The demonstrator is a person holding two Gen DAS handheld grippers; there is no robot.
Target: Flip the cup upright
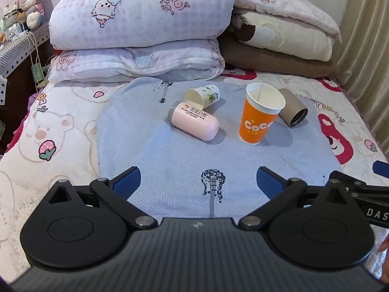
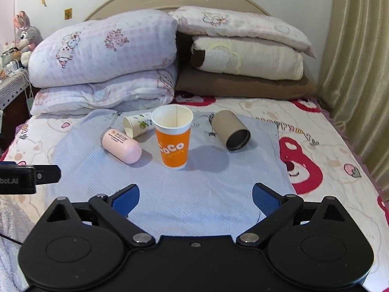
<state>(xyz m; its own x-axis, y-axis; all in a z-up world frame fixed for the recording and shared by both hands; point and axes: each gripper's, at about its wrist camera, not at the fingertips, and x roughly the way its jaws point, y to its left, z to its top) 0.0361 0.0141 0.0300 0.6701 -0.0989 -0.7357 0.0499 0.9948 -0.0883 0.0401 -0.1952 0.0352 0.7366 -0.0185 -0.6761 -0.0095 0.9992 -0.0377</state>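
Waiting spread and empty, both claws: left claw (image 1: 198, 182), right claw (image 2: 195, 198).
Toppled brown cup (image 2: 231, 130) looks light, stiff; pinch its sidewall.

Orange cup (image 2: 173, 143), guitar-print blue cloth (image 1: 170, 160)

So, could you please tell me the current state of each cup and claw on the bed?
orange cup: upright, mouth open upward, looks empty.
white cup: on its side, mouth toward the camera.
pink cup: on its side, beside the white cup's mouth.
brown cup: on its side, dark mouth facing the camera.
left claw: open, holding nothing.
right claw: open, holding nothing.
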